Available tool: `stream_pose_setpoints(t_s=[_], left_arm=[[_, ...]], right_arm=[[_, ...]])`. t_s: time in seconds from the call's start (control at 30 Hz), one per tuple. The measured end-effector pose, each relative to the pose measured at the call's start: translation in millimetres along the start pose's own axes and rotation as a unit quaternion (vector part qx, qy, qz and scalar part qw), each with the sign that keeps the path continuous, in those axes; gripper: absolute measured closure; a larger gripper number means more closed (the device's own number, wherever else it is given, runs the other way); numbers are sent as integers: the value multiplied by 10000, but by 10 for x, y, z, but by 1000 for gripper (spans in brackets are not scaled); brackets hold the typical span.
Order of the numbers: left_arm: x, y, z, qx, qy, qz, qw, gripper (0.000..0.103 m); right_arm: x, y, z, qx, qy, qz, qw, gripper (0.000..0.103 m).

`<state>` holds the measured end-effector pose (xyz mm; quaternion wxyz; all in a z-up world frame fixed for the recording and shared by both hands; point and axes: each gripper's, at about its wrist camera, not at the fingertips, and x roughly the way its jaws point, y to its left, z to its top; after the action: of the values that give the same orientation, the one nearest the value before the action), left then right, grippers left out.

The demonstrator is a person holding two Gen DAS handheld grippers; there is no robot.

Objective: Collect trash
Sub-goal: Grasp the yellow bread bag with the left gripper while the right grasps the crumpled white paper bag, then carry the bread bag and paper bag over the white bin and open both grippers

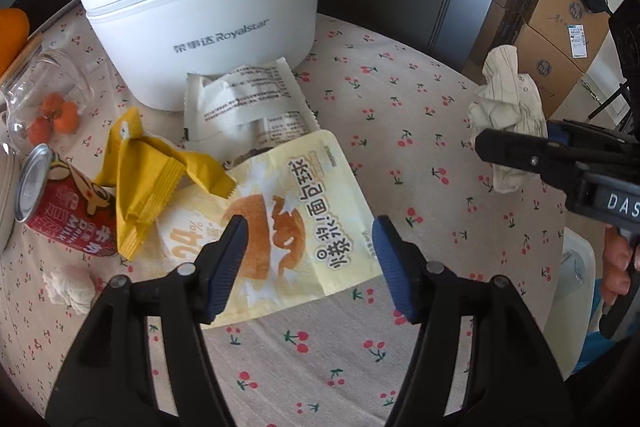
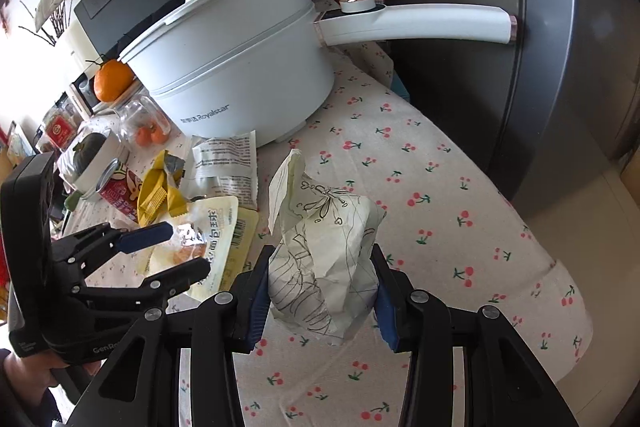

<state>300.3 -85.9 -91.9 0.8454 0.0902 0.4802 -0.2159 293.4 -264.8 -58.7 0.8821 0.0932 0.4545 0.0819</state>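
Observation:
My left gripper (image 1: pixel 308 227) stands open just above a yellow-and-white bread bag (image 1: pixel 280 211) lying flat on the cherry-print tablecloth (image 1: pixel 400 99); its blue pads do not press the bag. A crumpled yellow wrapper (image 1: pixel 152 179), a white printed wrapper (image 1: pixel 248 103), a red can (image 1: pixel 60 211) on its side and a wad of tissue (image 1: pixel 68 287) lie to its left. In the right wrist view my right gripper (image 2: pixel 320 259) is shut on a crumpled, scribbled sheet of paper (image 2: pixel 324 227). The left gripper (image 2: pixel 188 249) is seen there over the bread bag (image 2: pixel 228 227).
A white electric pot (image 1: pixel 200 7) with a long handle stands behind the trash. A glass jar (image 1: pixel 44 99) holding small orange fruits sits at the left. A grey fridge (image 2: pixel 540 67) borders the table's right side. Cardboard boxes (image 1: pixel 560 19) and a white container (image 1: pixel 568 291) lie beyond the table edge.

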Motion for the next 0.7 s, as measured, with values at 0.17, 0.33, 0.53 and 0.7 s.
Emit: stream_pose_setpoints(t_s=[0.17,0.33,0.53,0.7], left_arm=[[37,-242,-4,40,84,121,9999,33],[190,-270,-49,-305,287,673,9969,50],[158,-307,-70,-294,188,1001,9944,97],[-110,-346,-137,-264,65,937,9952,97]], right_arm=[[-70,-142,-34,150,-5,-22,9999,58],[-122,-183,-69,135,37,-31,9999,58],[-210,-140,-127,-114,122,-43,9999,58],[-395,-83,-172,-253,80,-60,9996,58]])
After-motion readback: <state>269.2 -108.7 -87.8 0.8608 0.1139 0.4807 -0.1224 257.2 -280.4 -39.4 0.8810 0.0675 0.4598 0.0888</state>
